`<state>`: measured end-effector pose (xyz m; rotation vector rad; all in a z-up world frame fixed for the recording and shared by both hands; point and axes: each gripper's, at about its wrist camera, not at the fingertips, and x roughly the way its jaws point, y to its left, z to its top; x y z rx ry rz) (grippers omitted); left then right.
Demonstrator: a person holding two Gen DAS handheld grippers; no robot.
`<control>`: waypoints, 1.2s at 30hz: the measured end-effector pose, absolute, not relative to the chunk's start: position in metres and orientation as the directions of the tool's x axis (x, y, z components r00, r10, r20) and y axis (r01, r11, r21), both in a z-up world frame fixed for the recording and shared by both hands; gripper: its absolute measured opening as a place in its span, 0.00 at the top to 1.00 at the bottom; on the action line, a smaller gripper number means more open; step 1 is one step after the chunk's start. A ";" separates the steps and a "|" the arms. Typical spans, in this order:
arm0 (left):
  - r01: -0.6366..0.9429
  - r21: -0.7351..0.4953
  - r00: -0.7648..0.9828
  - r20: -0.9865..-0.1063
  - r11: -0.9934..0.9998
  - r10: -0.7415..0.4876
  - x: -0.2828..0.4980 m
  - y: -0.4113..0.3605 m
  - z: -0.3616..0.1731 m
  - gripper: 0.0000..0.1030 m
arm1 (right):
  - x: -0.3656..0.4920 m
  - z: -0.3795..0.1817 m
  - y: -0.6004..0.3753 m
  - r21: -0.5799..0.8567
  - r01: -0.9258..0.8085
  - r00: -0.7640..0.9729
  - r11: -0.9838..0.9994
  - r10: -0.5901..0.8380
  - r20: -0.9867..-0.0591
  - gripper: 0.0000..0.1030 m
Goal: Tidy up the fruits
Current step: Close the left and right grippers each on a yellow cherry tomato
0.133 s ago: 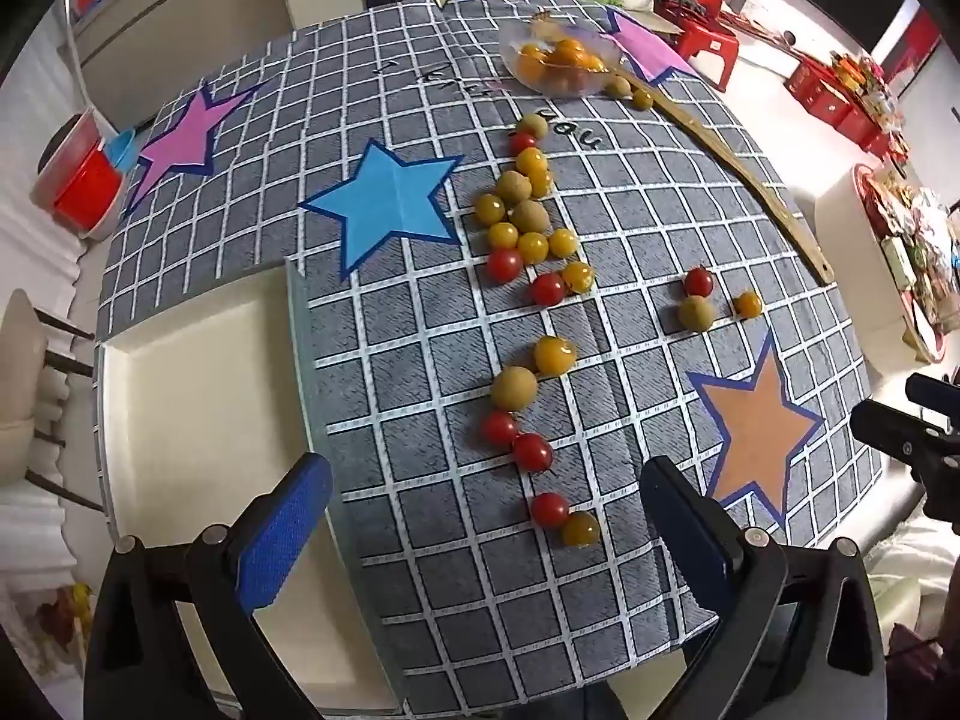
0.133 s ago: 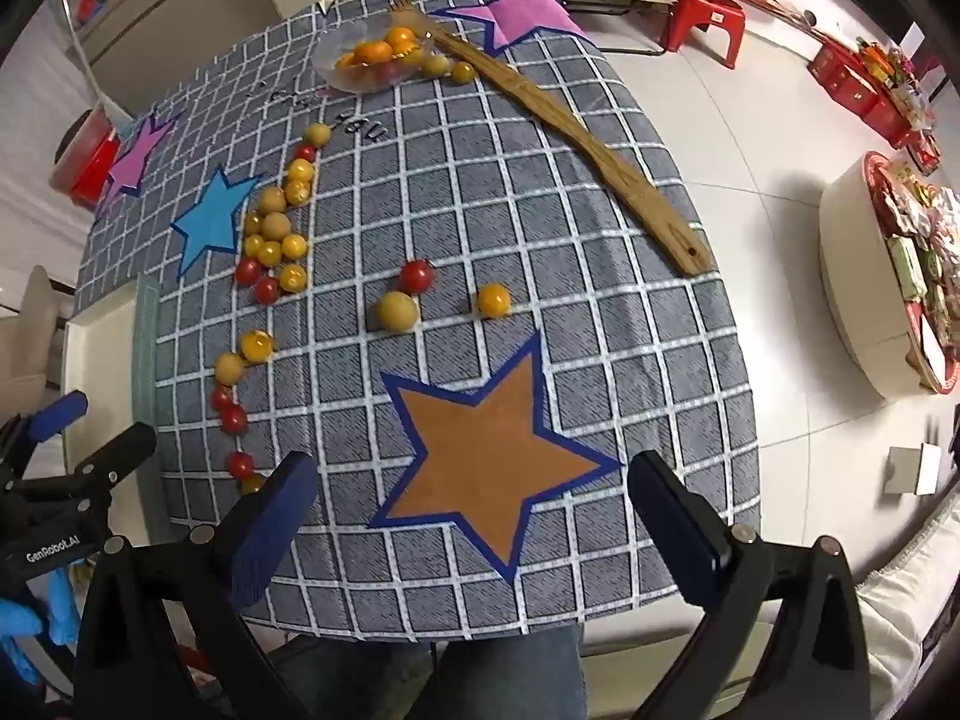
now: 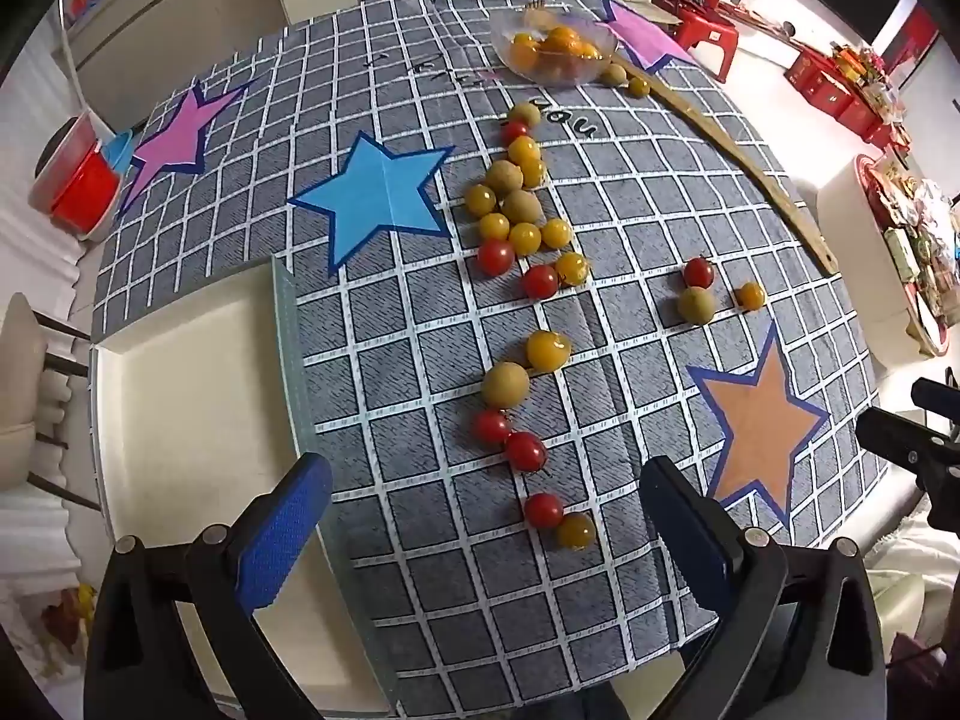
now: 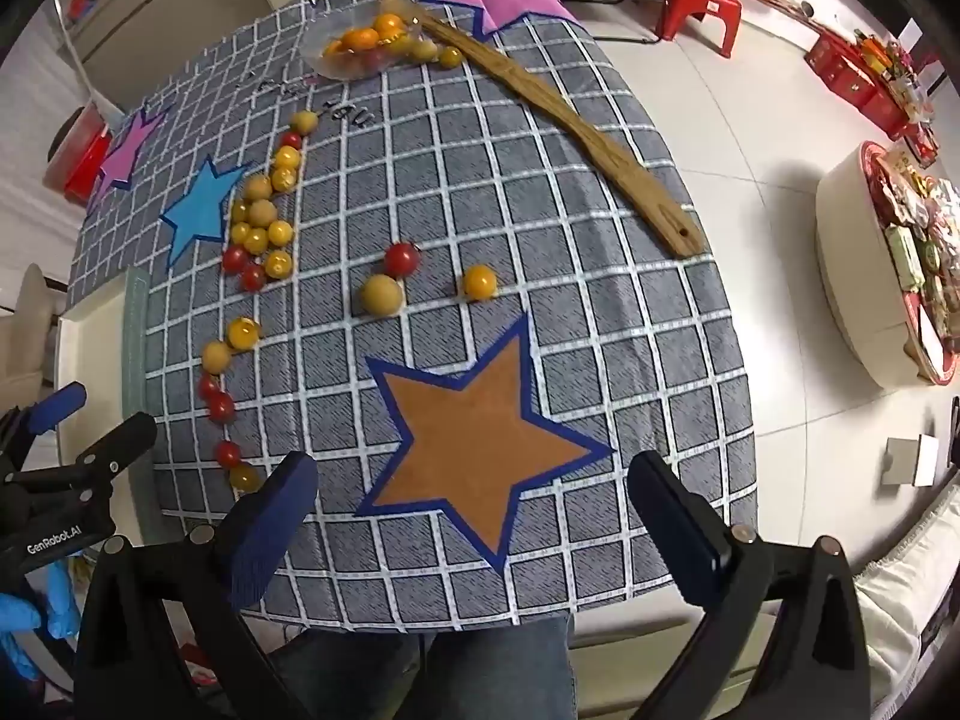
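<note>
Left gripper (image 3: 486,528), jaws spread wide and holding nothing, hangs over the near edge of the checked tablecloth (image 3: 600,192). A loose line of cherry tomatoes (image 3: 522,222) runs from 12 o'clock toward 6 o'clock. Clear bowl of fruit (image 3: 555,51) sits at 12 o'clock, beside a wooden stick (image 3: 744,162). White tray (image 3: 180,372) lies at 9 o'clock. Right gripper (image 4: 474,522), likewise apart and empty, hangs above the orange star (image 4: 474,438); three separate fruits (image 4: 381,294) lie just beyond it.

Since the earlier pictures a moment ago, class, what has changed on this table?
Nothing visibly changed. Both the left hand-held gripper and the right hand-held gripper stay open and empty above the cloth, and the loose fruits lie where they were.
</note>
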<state>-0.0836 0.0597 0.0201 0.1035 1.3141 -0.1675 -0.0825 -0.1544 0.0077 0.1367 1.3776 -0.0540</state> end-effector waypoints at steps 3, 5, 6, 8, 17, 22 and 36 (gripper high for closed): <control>0.166 -0.015 0.230 -0.972 0.986 -0.053 -0.082 0.059 0.022 0.00 | -0.079 0.003 -0.157 0.043 0.121 0.162 0.992 0.023 -0.987 0.00; 0.163 -0.007 0.220 -0.975 0.987 -0.043 -0.079 0.059 0.023 0.00 | -0.076 -0.001 -0.162 0.035 0.110 0.149 0.993 0.019 -0.989 0.00; 0.157 -0.003 0.214 -0.976 0.988 -0.037 -0.077 0.059 0.024 0.00 | -0.074 -0.009 -0.162 0.042 0.104 0.149 0.994 0.026 -0.989 0.00; 0.144 -0.004 0.203 -0.979 0.990 -0.034 -0.074 0.057 0.023 0.00 | -0.070 -0.014 -0.166 0.041 0.097 0.131 0.994 0.028 -0.991 0.00; 0.119 0.023 0.221 -0.975 0.993 -0.003 -0.049 0.038 0.011 0.00 | -0.050 -0.033 -0.177 0.037 0.049 0.124 0.998 0.031 -0.992 0.00; 0.143 0.050 0.242 -0.970 0.989 0.014 -0.038 0.027 -0.001 0.00 | -0.044 -0.048 -0.186 0.012 0.041 0.101 0.999 0.008 -0.995 0.00; 0.183 0.123 0.243 -0.967 0.975 0.076 -0.030 0.011 -0.035 0.34 | 0.001 -0.087 -0.222 0.098 -0.052 0.179 0.994 0.106 -0.978 0.19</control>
